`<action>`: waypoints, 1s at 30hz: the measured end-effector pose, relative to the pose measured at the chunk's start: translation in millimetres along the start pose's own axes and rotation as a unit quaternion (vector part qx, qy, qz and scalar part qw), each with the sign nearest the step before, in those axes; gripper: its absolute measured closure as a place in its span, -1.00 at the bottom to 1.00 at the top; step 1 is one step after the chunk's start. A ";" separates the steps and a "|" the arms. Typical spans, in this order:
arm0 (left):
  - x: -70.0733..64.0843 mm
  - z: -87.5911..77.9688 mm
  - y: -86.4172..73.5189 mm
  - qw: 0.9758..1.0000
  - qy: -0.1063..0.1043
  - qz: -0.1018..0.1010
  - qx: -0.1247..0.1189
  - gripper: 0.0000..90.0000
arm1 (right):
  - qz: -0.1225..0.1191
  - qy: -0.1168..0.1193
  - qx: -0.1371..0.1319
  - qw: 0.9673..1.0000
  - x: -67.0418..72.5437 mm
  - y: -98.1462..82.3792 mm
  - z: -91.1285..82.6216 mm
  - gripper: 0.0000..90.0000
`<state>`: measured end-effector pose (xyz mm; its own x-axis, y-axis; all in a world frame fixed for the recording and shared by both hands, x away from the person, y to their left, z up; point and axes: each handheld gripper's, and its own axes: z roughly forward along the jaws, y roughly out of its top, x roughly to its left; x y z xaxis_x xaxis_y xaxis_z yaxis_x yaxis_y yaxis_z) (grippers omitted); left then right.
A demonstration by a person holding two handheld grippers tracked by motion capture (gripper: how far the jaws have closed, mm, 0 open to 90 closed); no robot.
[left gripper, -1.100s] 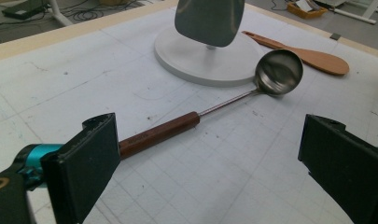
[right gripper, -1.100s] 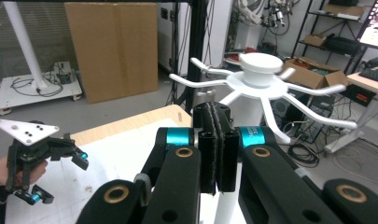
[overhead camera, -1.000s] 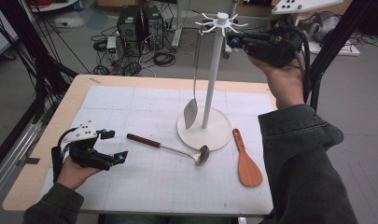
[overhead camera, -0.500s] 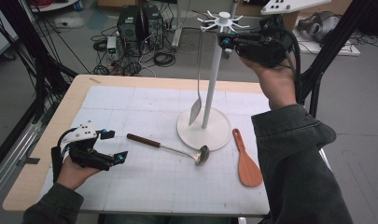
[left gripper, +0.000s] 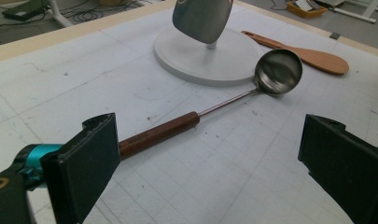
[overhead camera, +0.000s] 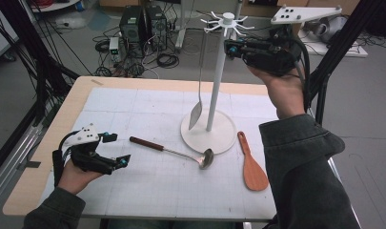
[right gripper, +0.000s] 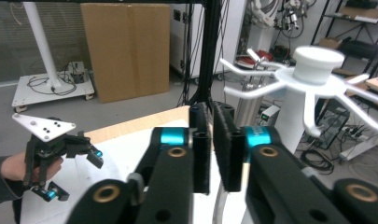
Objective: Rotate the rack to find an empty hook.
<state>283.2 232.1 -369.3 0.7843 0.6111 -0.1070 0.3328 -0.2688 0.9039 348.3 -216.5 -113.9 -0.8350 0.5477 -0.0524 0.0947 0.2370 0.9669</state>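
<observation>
Right gripper (overhead camera: pixel 232 48), jaws just parting and nearly together, empty, beside the rack top (overhead camera: pixel 225 20); left gripper (overhead camera: pixel 118 149) spread near the worktop's (overhead camera: pixel 76 102) edge.

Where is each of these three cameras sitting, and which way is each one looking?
High view: above the person's side, facing forward and down on the table; both forearms, left gripper, right gripper.
Left gripper view: low between its open jaws, facing the ladle.
Right gripper view: raised beside the hook stand, jaws almost together, left gripper beyond.
High and left gripper views share the ladle and wooden spatula.
</observation>
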 end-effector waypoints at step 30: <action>6.9 -1.1 -3.5 1.000 0.009 -0.002 0.007 -0.87 | 0.033 0.040 0.048 0.998 11.8 -71.6 38.4 0.24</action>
<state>286.9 238.1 -372.7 0.7728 0.6262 -0.1028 0.3431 -0.2760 0.8978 352.5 -196.2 -193.3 -0.8661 0.4988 0.0337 0.1982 0.2807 0.9391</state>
